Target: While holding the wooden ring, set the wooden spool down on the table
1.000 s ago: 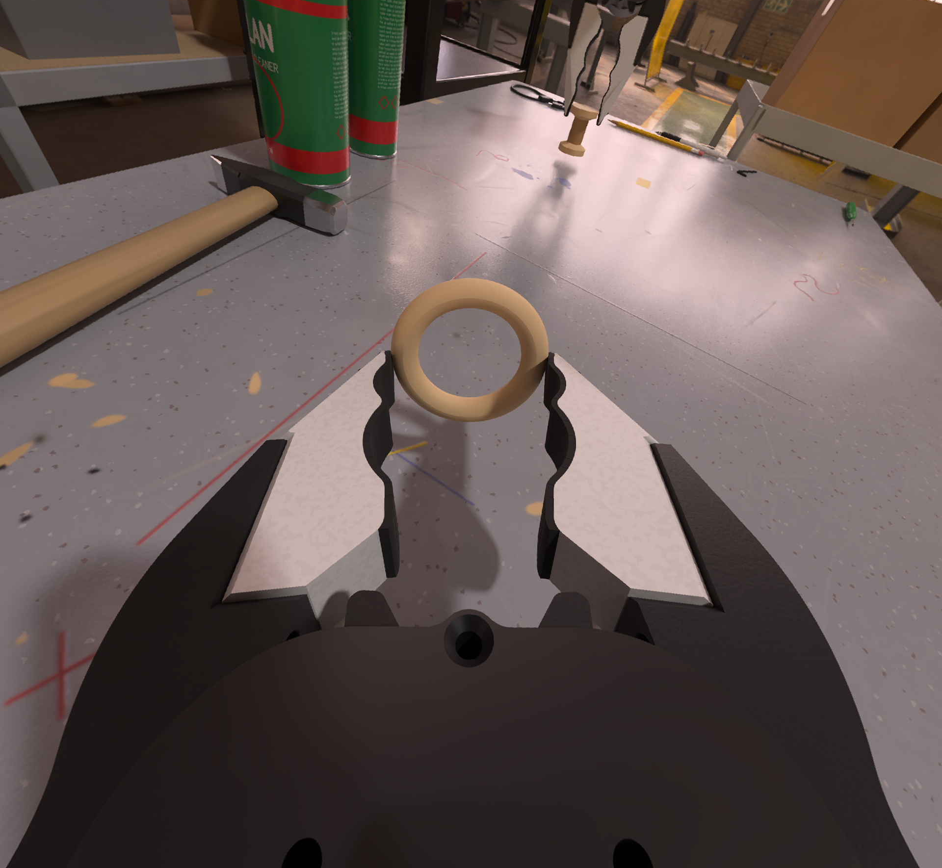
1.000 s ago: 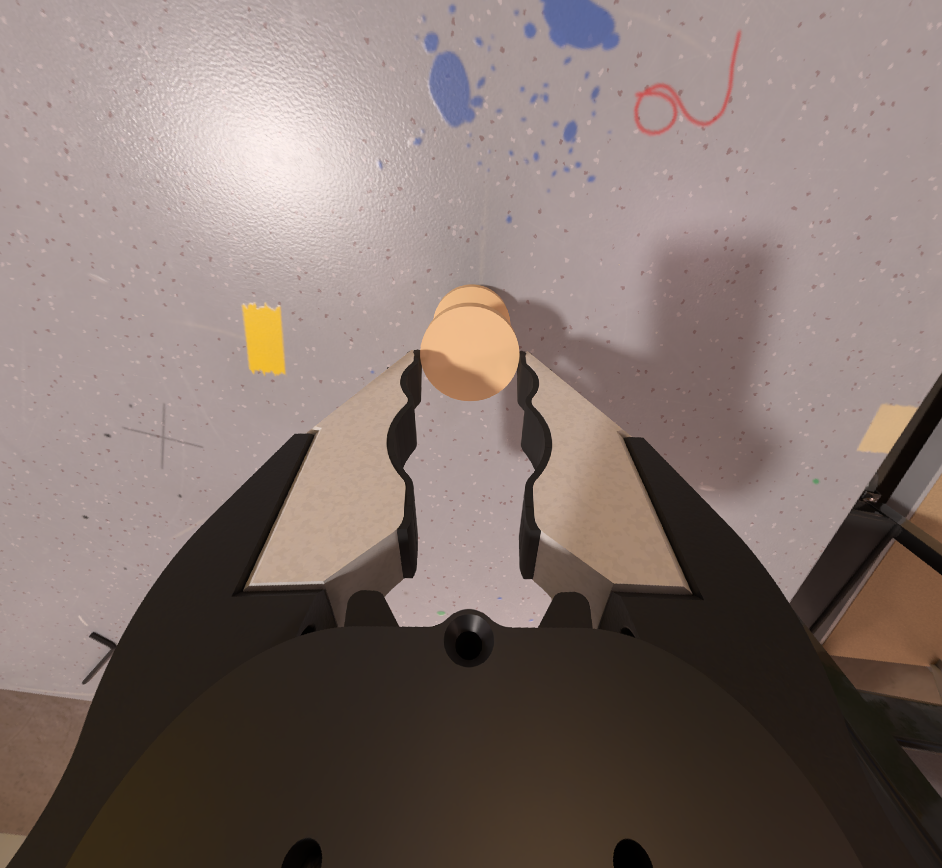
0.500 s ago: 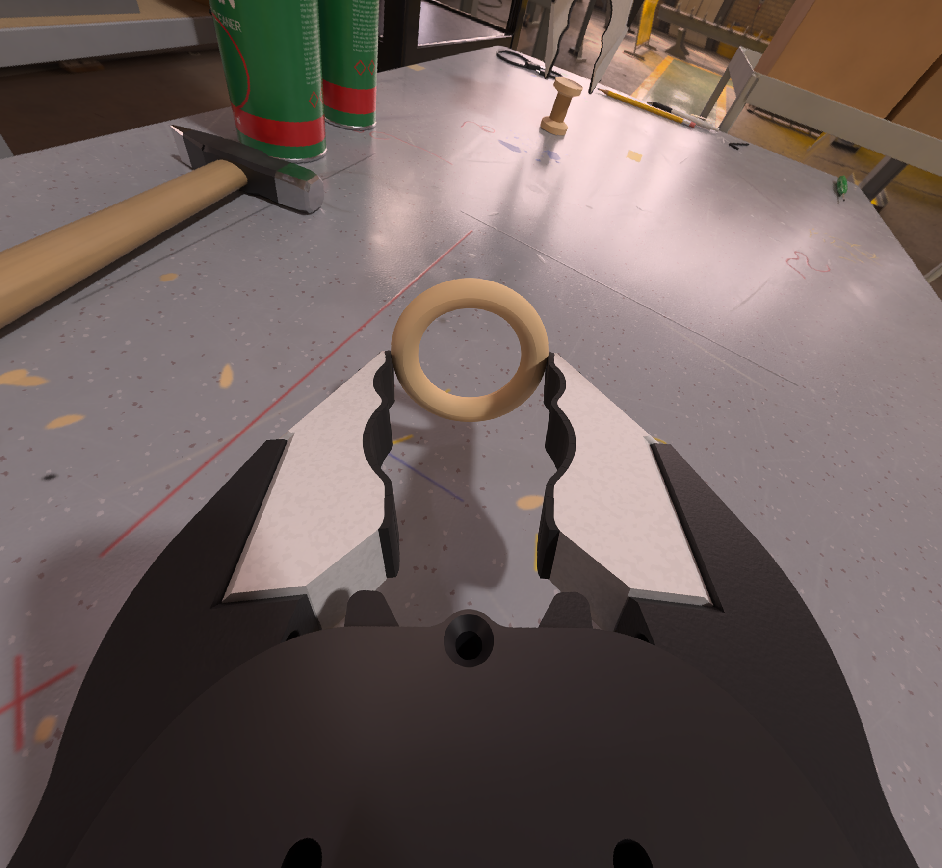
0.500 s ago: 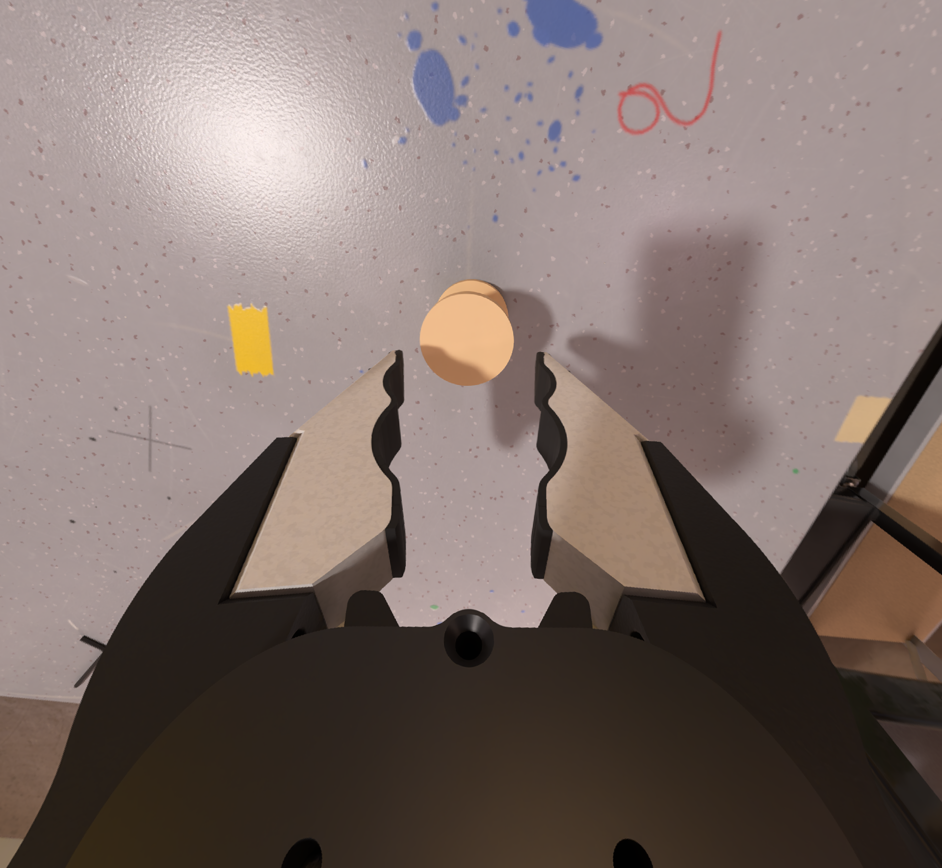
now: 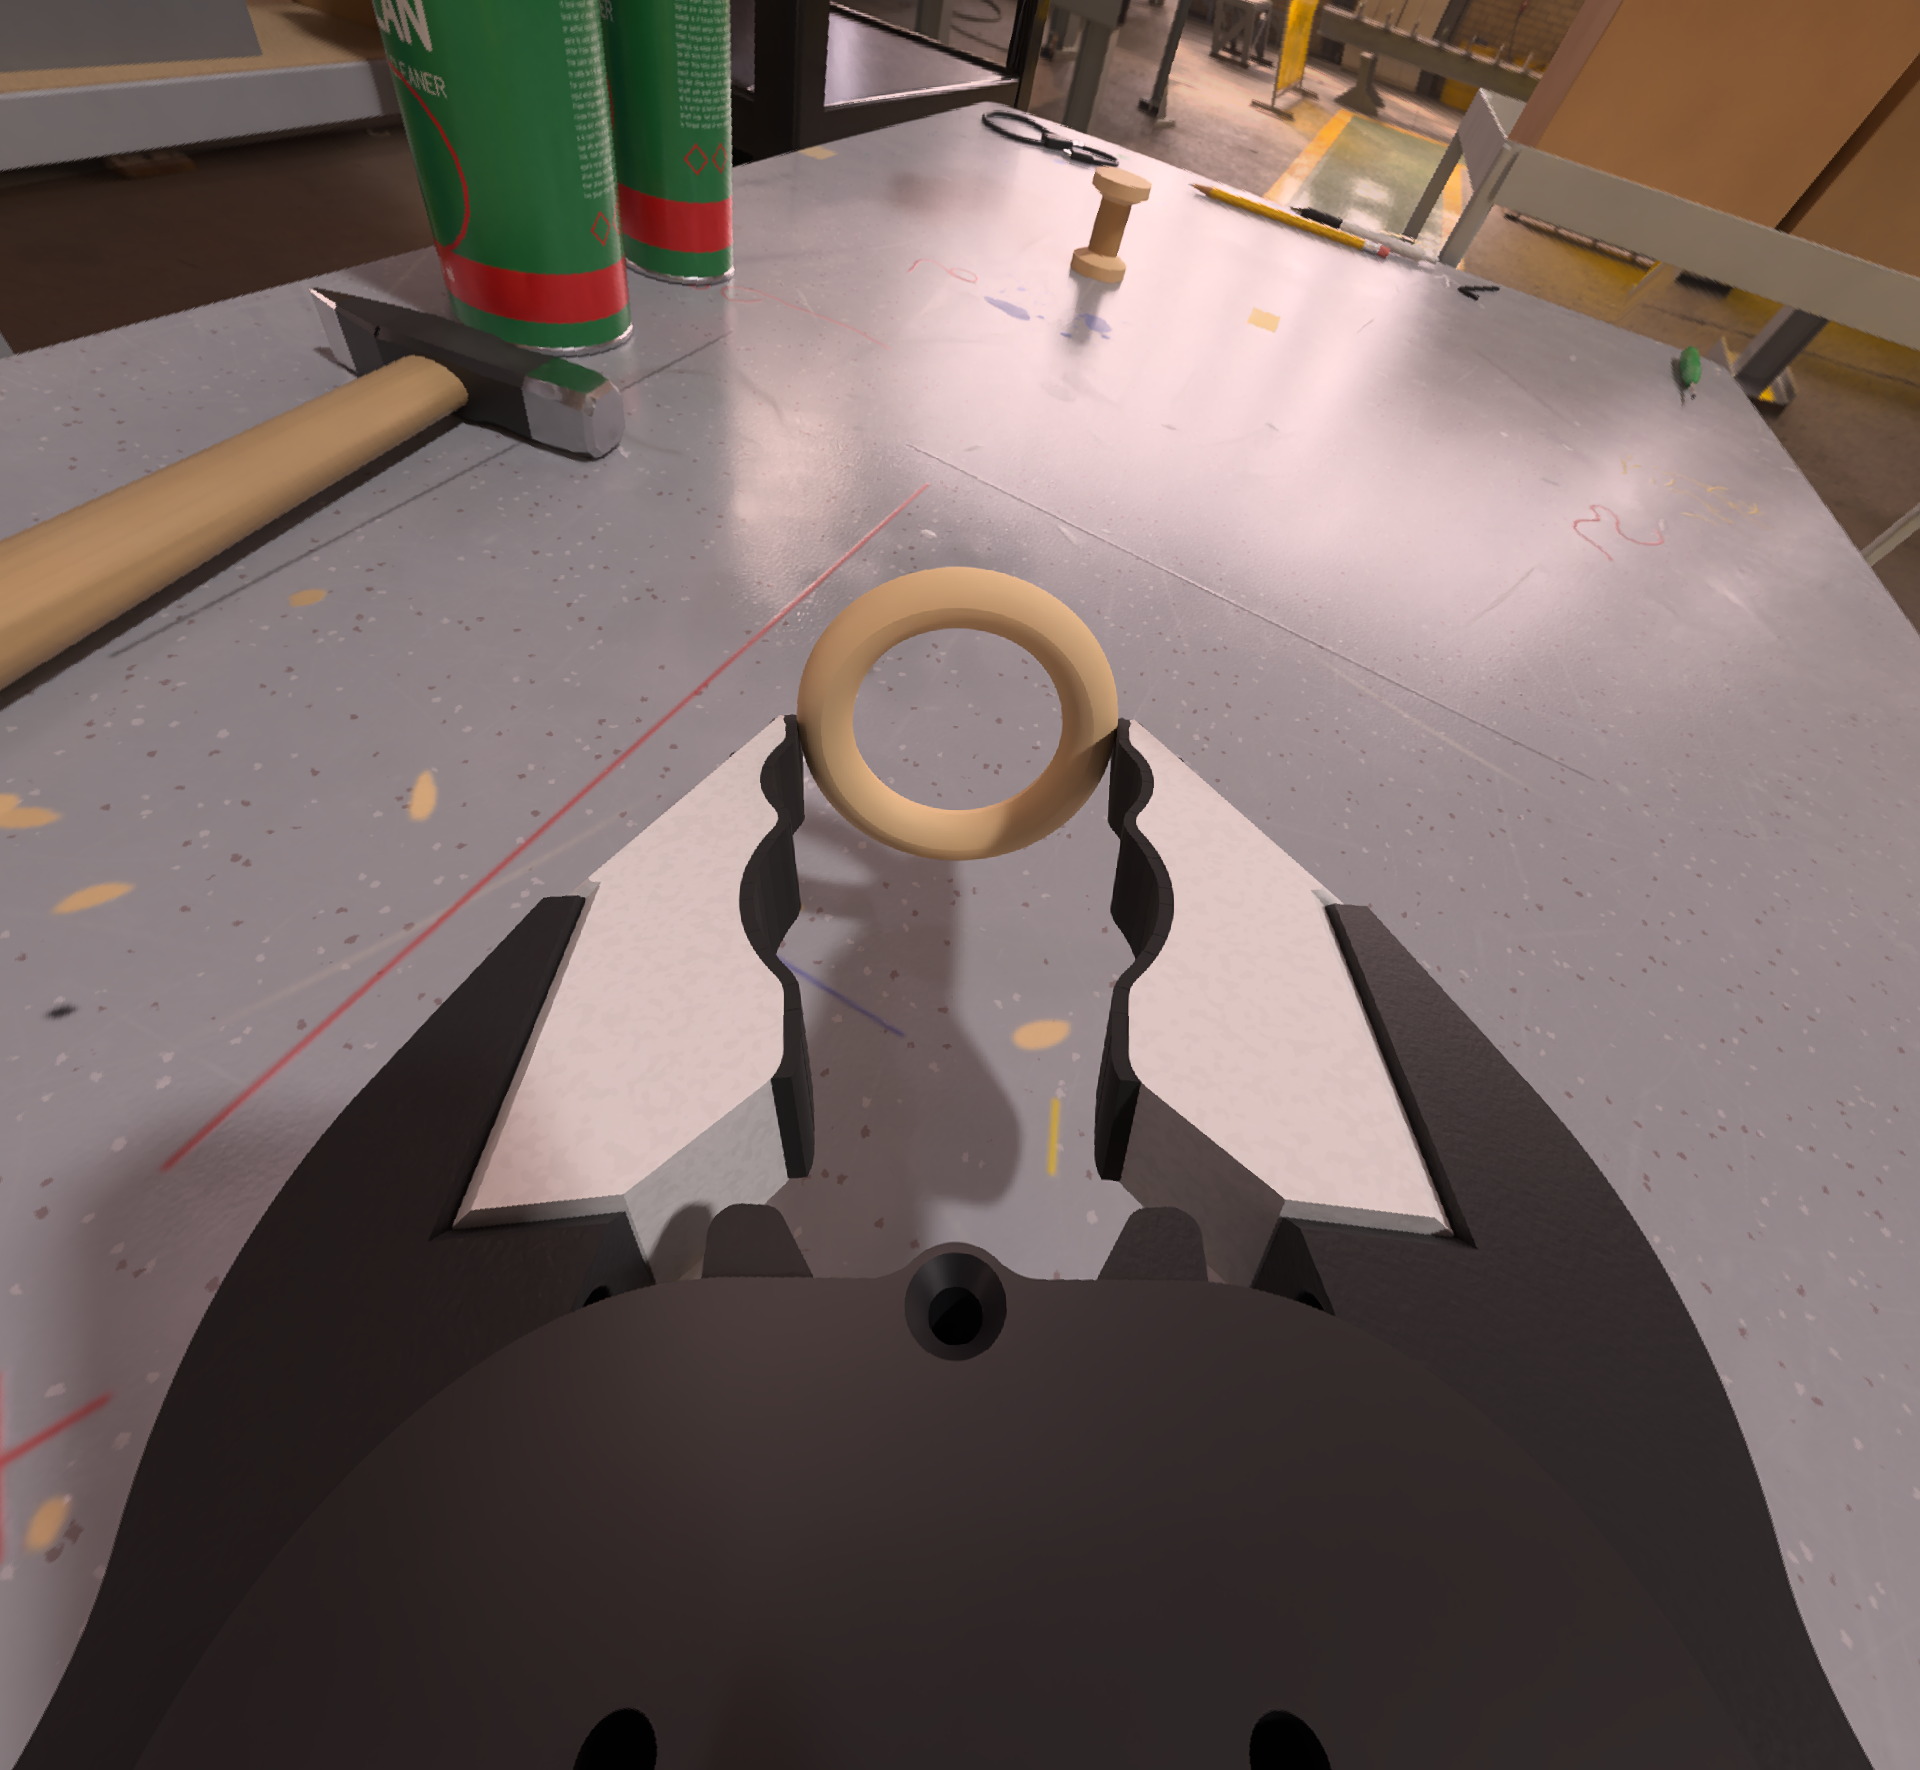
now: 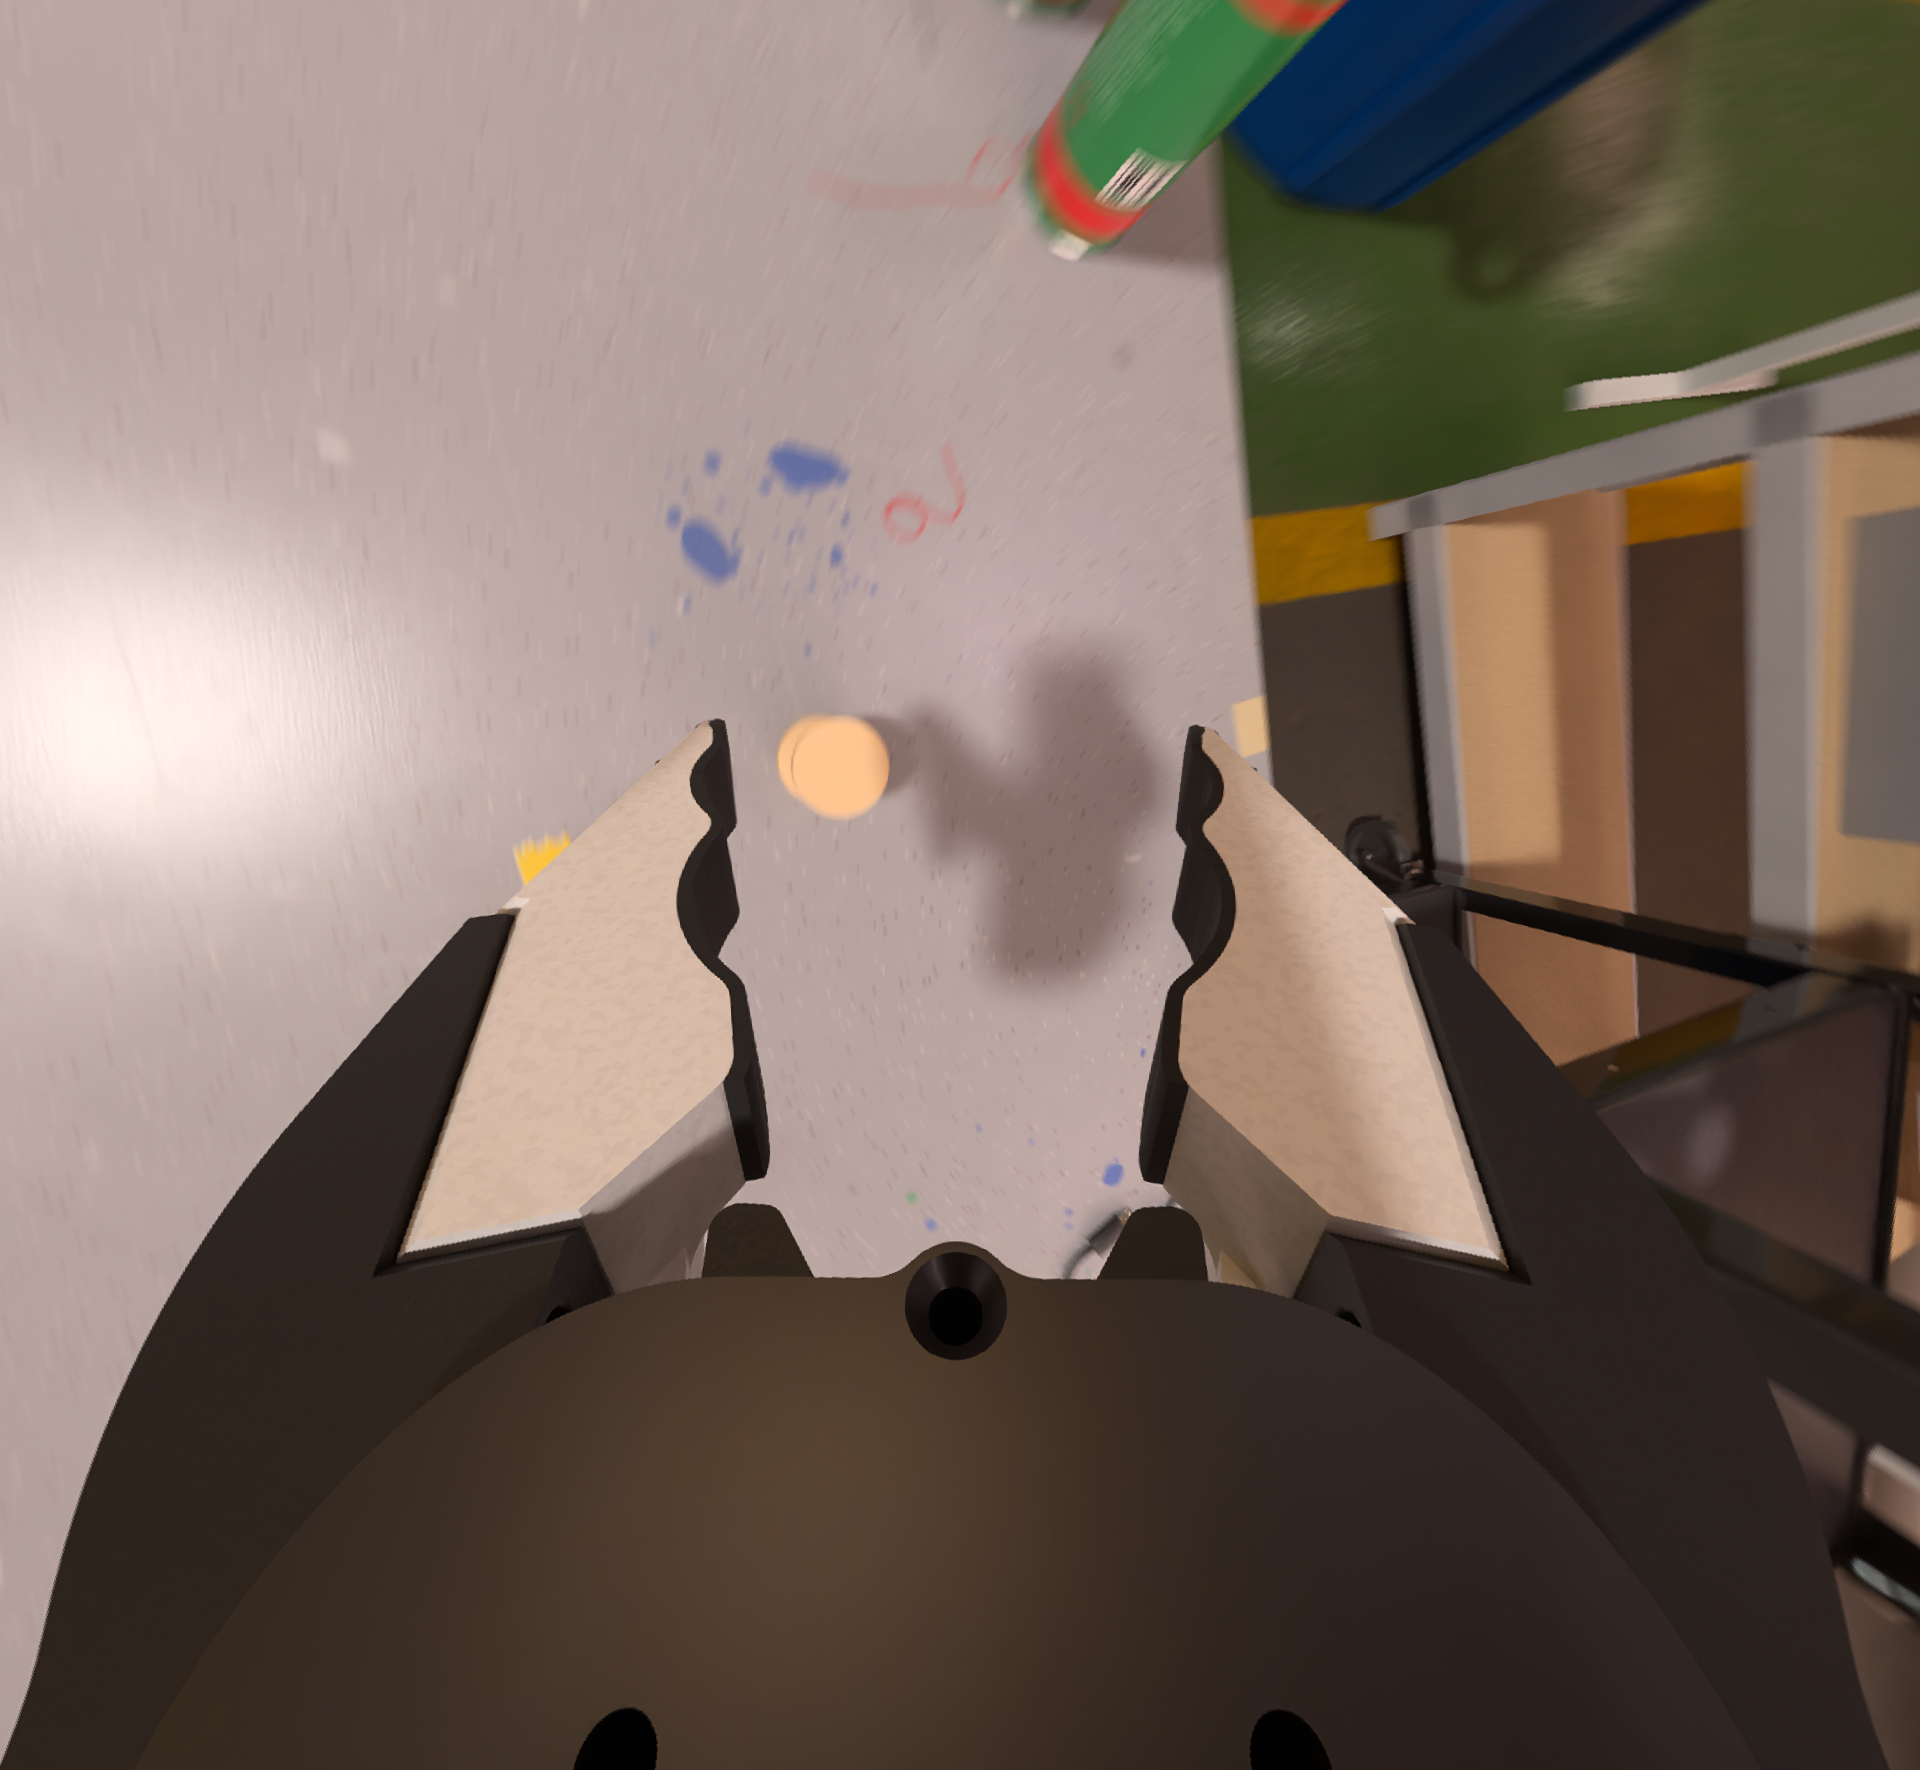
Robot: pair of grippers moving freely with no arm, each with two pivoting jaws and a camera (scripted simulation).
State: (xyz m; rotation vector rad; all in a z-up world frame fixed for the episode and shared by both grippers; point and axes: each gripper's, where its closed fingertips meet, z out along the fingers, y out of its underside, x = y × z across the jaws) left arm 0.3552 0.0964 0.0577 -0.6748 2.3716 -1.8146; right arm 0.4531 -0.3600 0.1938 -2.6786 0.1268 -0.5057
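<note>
I grip the wooden ring (image 5: 956, 712) between my left fingertips (image 5: 788, 764), clear of the table (image 5: 1299, 515). It is a smooth, pale tan ring, tilted with its open centre facing me, so the grey tabletop shows through the hole. The wooden spool (image 5: 1110, 224) stands upright on the table's far side, on one flange, with a narrow waist between two round ends, touched by nothing. From above it shows as a round, peach-coloured, blurred disc (image 6: 834, 766), well below my spread right fingertips.
</note>
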